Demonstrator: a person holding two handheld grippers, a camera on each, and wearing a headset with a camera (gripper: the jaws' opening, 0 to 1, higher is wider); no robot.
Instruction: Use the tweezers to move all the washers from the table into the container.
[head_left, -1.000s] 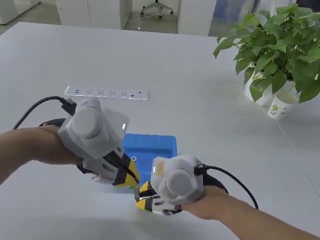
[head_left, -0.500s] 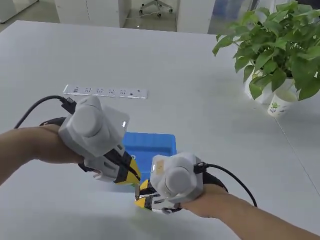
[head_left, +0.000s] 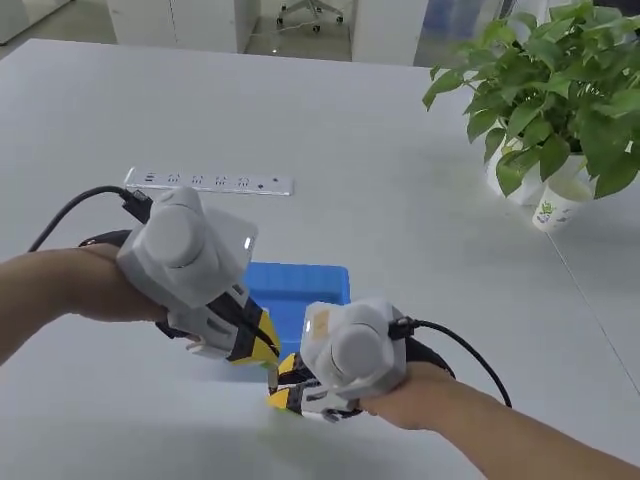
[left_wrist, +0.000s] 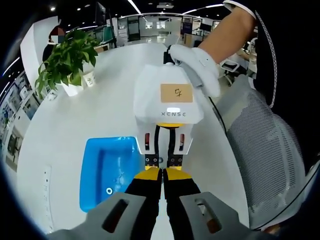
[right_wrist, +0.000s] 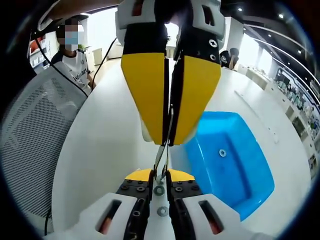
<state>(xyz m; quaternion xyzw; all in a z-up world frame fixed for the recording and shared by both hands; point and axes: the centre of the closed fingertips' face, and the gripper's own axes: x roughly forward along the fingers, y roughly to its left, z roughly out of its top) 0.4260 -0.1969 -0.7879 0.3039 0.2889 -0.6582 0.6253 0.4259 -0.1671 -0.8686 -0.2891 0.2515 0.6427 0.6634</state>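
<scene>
A washer (right_wrist: 159, 190) lies flat on the white worktop (right_wrist: 100, 150), and a second washer (right_wrist: 162, 211) lies just beside it. In the right gripper view both show through the slit between that claw's own jaws. The tweezers (right_wrist: 161, 162) come down toward them, with their tip just short of the first washer. Their long axis runs straight along the line on which the 2 claws face each other.

The left claw (right_wrist: 169, 136) is clamped on the tweezers' upper part, its yellow pads pressed against them. The right claw (right_wrist: 160, 177) is narrow, with the tweezers' tip between its yellow ends. Whether it actually pinches them I cannot tell.

The blue container (right_wrist: 250, 192) sits just beside this spot, off to one side of the tweezers, and a third washer (right_wrist: 222, 153) already lies on its floor.

In the head view both hands meet at the container's near edge, claws tip to tip and angled down at the worktop. The left hand reaches in from the left, the right from the near right. The pick likely depends on lowering the tip that last bit onto the washer; the carry sideways looks short.
</scene>
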